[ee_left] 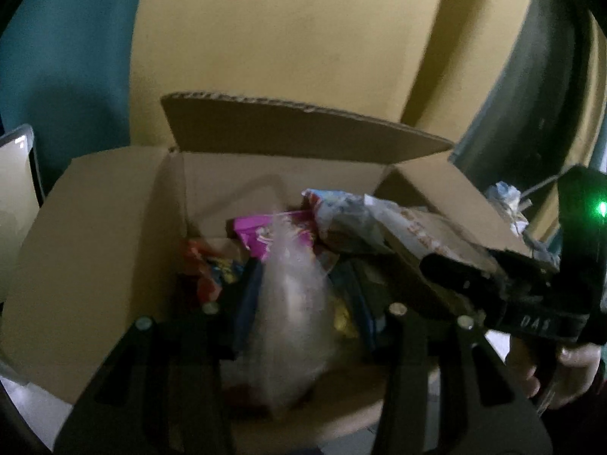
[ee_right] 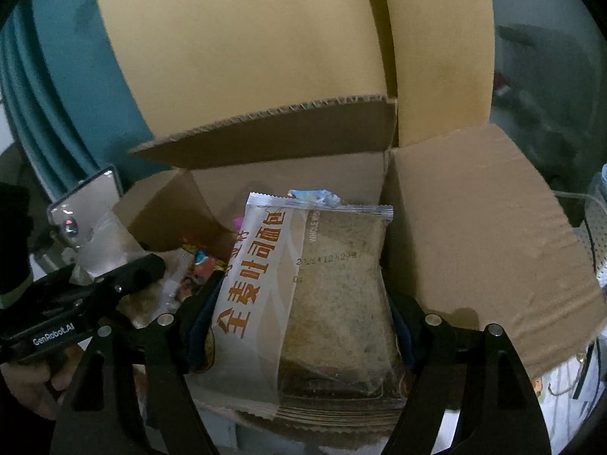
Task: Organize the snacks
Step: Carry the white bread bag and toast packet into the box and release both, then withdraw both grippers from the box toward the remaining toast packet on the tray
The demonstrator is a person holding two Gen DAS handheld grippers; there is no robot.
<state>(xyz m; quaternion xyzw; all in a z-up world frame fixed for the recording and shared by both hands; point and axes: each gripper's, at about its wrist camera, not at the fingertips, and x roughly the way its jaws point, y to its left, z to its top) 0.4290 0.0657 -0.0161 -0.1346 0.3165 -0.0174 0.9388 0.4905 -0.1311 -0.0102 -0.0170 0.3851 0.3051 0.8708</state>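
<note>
An open cardboard box holds several snack packets, among them a pink packet and a red one. My left gripper is shut on a clear plastic bag and holds it over the box's near side. My right gripper is shut on a whole-wheat toast bread packet with orange Chinese lettering, held over the box. The right gripper also shows in the left wrist view at the right, and the left gripper in the right wrist view at the left.
A yellow wall panel and teal curtain stand behind the box. A shiny flat device leans at the box's left. Crumpled wrappers lie beyond the right flap. The box's back flap stands up.
</note>
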